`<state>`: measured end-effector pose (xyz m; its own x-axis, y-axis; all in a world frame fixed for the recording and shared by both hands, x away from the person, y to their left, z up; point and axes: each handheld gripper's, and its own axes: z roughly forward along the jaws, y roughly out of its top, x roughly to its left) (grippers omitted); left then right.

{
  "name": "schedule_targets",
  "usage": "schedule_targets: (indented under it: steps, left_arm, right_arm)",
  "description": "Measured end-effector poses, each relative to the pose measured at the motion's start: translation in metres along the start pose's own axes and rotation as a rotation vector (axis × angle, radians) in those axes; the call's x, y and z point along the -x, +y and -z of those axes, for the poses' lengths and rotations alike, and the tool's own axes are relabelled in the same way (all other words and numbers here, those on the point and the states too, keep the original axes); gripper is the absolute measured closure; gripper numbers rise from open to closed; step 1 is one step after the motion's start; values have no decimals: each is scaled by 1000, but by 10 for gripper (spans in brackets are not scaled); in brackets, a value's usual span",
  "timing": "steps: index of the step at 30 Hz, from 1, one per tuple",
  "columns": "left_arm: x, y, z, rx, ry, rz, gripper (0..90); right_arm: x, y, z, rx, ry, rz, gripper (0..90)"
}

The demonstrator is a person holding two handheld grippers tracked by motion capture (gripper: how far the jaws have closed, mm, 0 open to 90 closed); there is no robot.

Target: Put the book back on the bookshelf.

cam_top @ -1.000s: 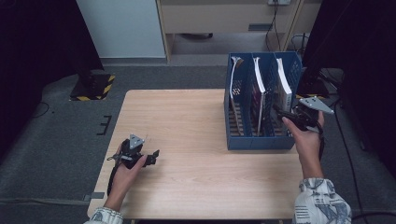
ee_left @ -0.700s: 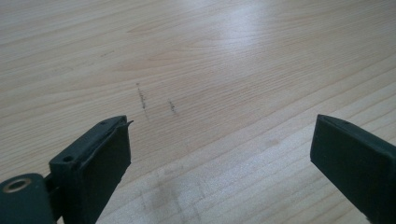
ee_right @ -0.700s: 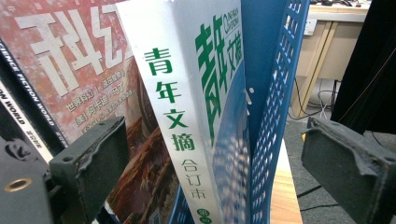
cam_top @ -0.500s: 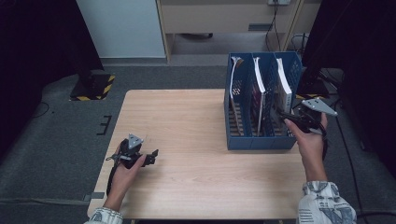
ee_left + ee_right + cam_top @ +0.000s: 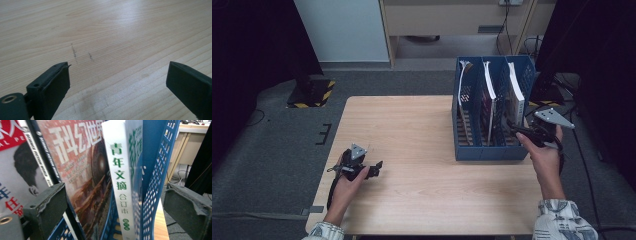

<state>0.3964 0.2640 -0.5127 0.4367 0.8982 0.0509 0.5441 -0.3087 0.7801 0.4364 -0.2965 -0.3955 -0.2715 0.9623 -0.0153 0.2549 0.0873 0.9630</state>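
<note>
A blue three-slot file rack [image 5: 492,152] stands on the right side of the wooden table [image 5: 412,120], with magazines upright in its slots. My right gripper [image 5: 512,125] is open at the rack's rightmost slot. In the right gripper view its jaws [image 5: 115,202] straddle a white-spined book with green characters [image 5: 120,177] and the rack's perforated blue wall [image 5: 155,182], touching neither. A red-brown magazine [image 5: 82,170] stands just left of that book. My left gripper [image 5: 376,170] rests low on the table's front left, open [image 5: 117,77], with only bare wood between its jaws.
The rack's right wall is close to the table's right edge. A white cabinet [image 5: 342,30] and a wooden desk [image 5: 452,20] stand beyond the far edge. A yellow-black striped base [image 5: 314,95] sits on the floor at the left.
My right hand has shifted slightly at the rack's right slot. The left gripper has stayed in place on the table.
</note>
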Motion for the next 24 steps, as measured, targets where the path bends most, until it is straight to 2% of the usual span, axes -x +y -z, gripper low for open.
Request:
schedule_targets:
  steps: [7, 15, 24]
  left_arm:
    - [0, 0, 0, -2, 1, -1, 50]
    - [-2, 0, 1, 0, 4, 9, 49]
    - [-1, -1, 0, -4, 5, 5, 49]
  right_arm:
    - [-3, 4, 5, 7, 10, 2, 46]
    - [-9, 3, 8, -8, 25, 9, 42]
    - [-20, -1, 12, -35, 31, 38, 44]
